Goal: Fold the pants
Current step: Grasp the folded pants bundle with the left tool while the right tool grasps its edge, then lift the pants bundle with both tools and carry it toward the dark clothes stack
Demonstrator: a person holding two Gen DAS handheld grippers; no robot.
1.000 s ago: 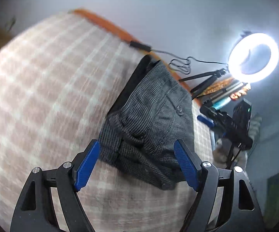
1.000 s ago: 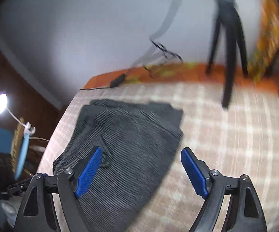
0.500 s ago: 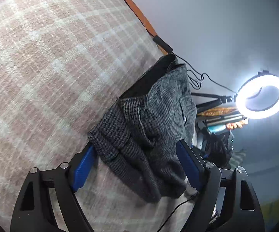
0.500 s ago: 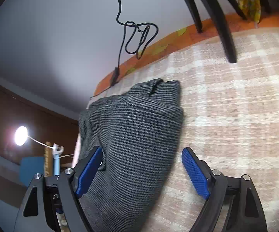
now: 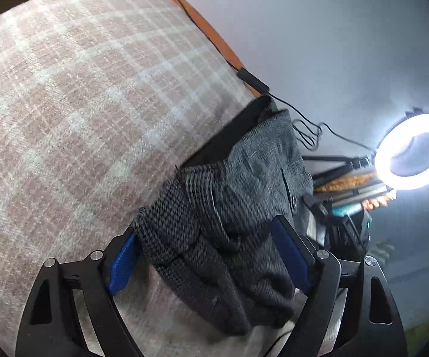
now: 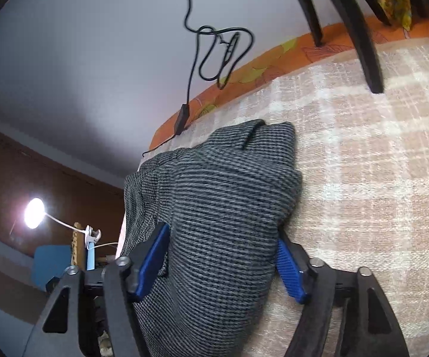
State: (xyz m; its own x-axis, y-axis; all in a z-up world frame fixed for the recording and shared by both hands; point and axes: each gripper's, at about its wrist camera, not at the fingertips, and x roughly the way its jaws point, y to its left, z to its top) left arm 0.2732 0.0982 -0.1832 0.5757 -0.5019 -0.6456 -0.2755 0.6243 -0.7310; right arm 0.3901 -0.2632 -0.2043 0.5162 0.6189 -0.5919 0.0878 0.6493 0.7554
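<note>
Dark grey checked pants (image 5: 238,196) lie folded in a bundle on a pink plaid bedspread (image 5: 80,104). My left gripper (image 5: 205,255) is open, its blue pads either side of the bundle's near corner, low over the bed. In the right wrist view the same pants (image 6: 223,208) fill the middle. My right gripper (image 6: 223,264) is open and straddles the fabric's near end, with both pads (image 6: 288,267) close against the cloth.
A lit ring light (image 5: 413,151) and a stand with clutter sit past the bed's edge. A black cable with an adapter (image 6: 181,119) runs along the orange bed edge (image 6: 273,65). Black tripod legs (image 6: 363,44) stand on the bedspread at the back right.
Both grippers have moved down and forward onto the pants. The right gripper's jaws have narrowed and now straddle the cloth; the left pads now flank the bundle's corner.
</note>
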